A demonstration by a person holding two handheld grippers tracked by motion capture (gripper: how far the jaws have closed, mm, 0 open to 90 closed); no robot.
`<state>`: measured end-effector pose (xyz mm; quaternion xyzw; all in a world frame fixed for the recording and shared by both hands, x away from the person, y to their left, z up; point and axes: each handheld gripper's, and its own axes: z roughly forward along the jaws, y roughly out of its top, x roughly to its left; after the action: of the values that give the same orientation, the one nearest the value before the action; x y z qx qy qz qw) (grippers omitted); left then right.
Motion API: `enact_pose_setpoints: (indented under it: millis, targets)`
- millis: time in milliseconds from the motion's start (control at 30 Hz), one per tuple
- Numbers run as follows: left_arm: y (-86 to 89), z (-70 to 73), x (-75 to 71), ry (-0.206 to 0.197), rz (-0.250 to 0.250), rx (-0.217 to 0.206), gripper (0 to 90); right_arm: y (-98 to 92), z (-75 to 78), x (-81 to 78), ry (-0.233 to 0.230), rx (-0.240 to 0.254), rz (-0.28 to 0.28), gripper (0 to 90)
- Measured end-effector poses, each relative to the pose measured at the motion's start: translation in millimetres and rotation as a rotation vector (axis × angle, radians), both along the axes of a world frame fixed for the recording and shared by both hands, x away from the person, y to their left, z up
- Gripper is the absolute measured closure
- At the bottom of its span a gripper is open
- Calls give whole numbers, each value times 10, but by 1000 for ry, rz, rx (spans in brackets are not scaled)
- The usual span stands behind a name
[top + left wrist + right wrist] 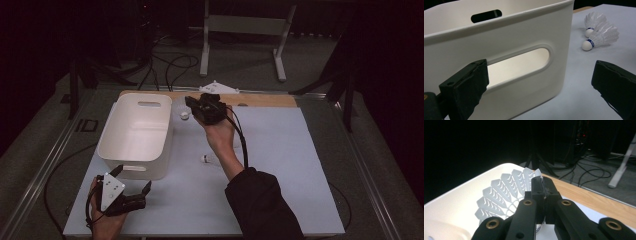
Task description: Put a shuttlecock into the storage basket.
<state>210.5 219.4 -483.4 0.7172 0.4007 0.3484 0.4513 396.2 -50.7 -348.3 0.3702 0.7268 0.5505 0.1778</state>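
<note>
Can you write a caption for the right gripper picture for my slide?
Right gripper pinching the white feathered skirt of a shuttlecock beside the white plastic bin.

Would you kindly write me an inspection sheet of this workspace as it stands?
Surface: pale blue mat on a wooden table.
Job's things: white bin; one shuttlecock in the right gripper, another shuttlecock on the mat.
Clutter: nothing seen.
Grippers: right gripper shut on the shuttlecock's skirt, beside the bin's far corner; left gripper open, near the bin's handle slot.
Cables: gripper cable along the forearm; loose cables on the floor.
Surroundings: dark room, white frame legs behind.
</note>
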Motion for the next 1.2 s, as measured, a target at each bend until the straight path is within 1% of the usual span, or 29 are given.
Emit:
enact_pose_setpoints:
  millis: [67, 300, 500, 600, 767, 1167, 1200]
  targets:
    - [2, 1, -1, 0, -1, -1, 16, 7, -10, 8, 4, 7, 0, 899]
    - [3, 4, 1, -1, -2, -2, 16, 34, -26, 13, 6, -2, -5, 899]
    - [5, 3, 3, 0, -2, -4, 16, 78, -22, 13, 3, 0, 6, 899]
    - [6, 5, 1, -2, -2, -6, 16, 112, -20, 13, 9, 13, 14, 899]
    - [5, 3, 4, -2, -3, -5, 16, 165, -16, 9, -1, 9, 22, 899]
    - [15, 4, -1, -4, -1, -8, 16, 274, -10, 22, -4, 18, 33, 899]
    - [18, 5, -2, -5, -1, -8, 16, 287, -4, 20, -6, 11, 35, 899]
